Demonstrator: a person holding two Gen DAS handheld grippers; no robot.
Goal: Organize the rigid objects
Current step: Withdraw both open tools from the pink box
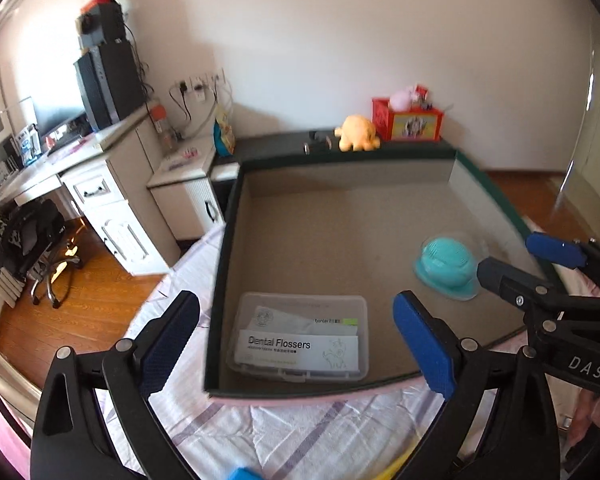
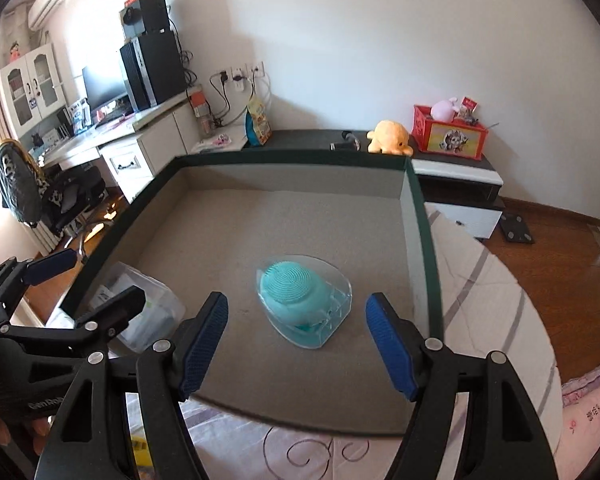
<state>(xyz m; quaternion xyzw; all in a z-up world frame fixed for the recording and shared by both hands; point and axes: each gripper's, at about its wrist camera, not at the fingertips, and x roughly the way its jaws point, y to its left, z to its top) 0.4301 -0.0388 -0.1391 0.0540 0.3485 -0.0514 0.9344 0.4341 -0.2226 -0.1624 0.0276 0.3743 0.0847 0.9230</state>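
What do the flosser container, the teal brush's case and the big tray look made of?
Flosser container: frosted translucent plastic, the printed packets show through. Teal brush: probably matte silicone, ridged face, in a clear glossy plastic case. Tray: likely cardboard, dull grey-brown inside, dark green outside.

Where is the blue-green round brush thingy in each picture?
Left wrist view: the teal brush in its clear case sits at the right, inside the big box.
Right wrist view: it sits in the middle, between the open fingers.
Shared landmark: the yellow plush toy behind the box.
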